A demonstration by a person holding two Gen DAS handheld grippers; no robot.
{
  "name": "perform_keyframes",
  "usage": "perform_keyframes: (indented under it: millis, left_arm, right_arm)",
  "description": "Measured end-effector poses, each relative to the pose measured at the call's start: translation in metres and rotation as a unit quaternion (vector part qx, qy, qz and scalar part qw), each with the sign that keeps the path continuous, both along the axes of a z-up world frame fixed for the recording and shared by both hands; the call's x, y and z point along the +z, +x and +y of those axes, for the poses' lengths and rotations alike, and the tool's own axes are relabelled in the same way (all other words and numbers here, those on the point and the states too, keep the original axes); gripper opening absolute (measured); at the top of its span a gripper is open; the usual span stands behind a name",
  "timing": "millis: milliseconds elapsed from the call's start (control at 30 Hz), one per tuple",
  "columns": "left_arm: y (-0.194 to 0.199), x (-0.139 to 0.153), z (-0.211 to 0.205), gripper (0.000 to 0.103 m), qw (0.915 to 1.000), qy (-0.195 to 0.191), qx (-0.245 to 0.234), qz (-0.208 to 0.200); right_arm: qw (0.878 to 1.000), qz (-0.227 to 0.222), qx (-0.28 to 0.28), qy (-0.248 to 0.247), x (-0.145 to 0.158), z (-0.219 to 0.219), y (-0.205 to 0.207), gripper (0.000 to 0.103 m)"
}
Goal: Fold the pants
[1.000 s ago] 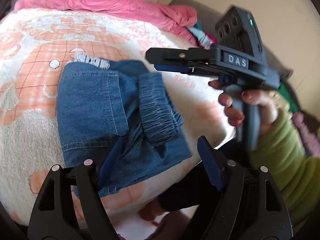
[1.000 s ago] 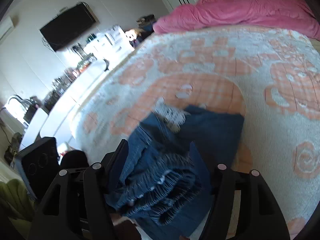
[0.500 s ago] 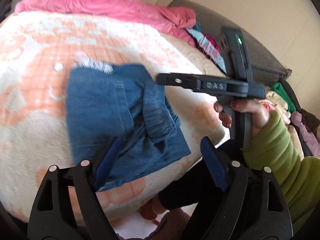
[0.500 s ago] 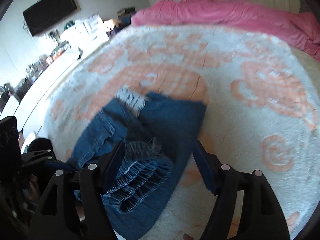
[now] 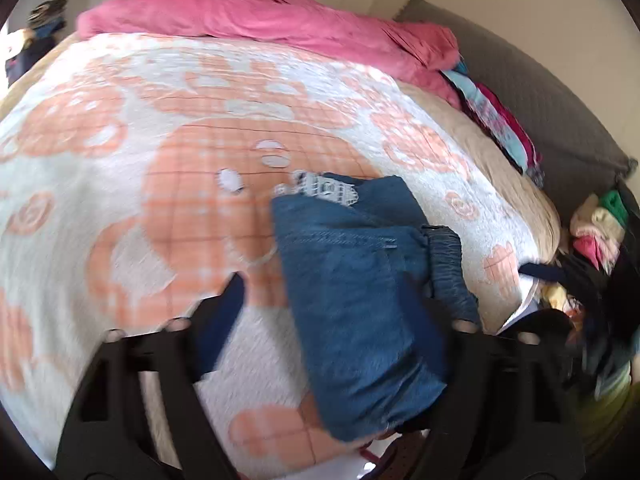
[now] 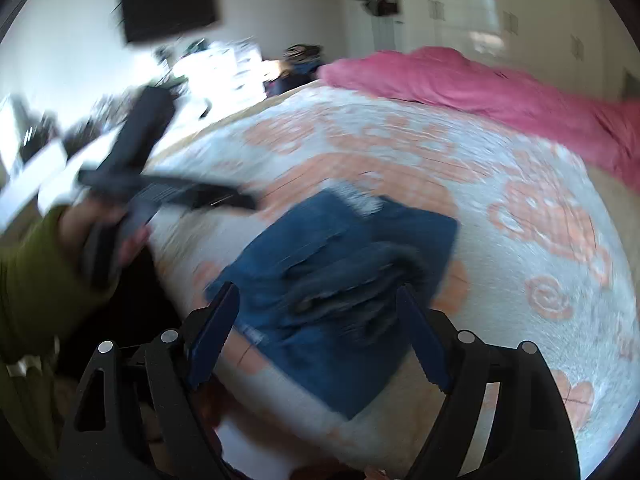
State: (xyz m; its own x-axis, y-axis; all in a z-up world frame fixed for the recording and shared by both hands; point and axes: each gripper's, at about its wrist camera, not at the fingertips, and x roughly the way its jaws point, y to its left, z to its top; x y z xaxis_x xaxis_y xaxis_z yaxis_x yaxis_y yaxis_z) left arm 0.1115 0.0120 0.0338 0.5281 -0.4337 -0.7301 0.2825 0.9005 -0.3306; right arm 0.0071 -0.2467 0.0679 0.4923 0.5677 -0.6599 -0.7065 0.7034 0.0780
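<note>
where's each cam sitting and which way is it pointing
Left wrist: rides the left gripper, angled down over the bed at the folded jeans, toward the pink duvet; only its own fingers show.
Right wrist: rides the right gripper, angled down at the jeans, toward the wall TV; shows its fingers, plus the left hand and green sleeve.
Shared: jeans, bed, duvet.

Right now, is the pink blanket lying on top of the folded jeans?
No, the pink blanket lies at the far end of the bed, apart from the jeans.
</note>
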Motion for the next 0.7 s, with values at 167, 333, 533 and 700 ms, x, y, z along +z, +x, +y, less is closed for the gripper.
perform_keyframes:
  millis: [167, 333, 533, 700]
  left_arm:
    - [0.027, -0.014, -0.033, 0.042, 0.9982, 0.016, -0.053, 0.023]
    - [0.037, -0.035, -0.041, 0.042, 0.9977, 0.021, -0.059, 0.027]
    - [0.042, -0.04, -0.041, 0.042, 0.9973, 0.021, -0.065, 0.025]
    - [0.044, -0.042, -0.04, 0.042, 0.9974, 0.016, -0.066, 0.024]
  right_arm:
    - [0.994, -0.045, 0.079, -0.056, -0.008, 0.038, -0.032, 0.061]
    - [0.984, -0.058, 0.119, -0.12, -0.029, 0.07, -0.033, 0.045]
    - [0.971, -0.087, 0.145, -0.171, -0.042, 0.098, -0.028, 0.04]
    - [0.964, -0.053, 0.18, -0.188, -0.06, 0.114, -0.016, 0.008]
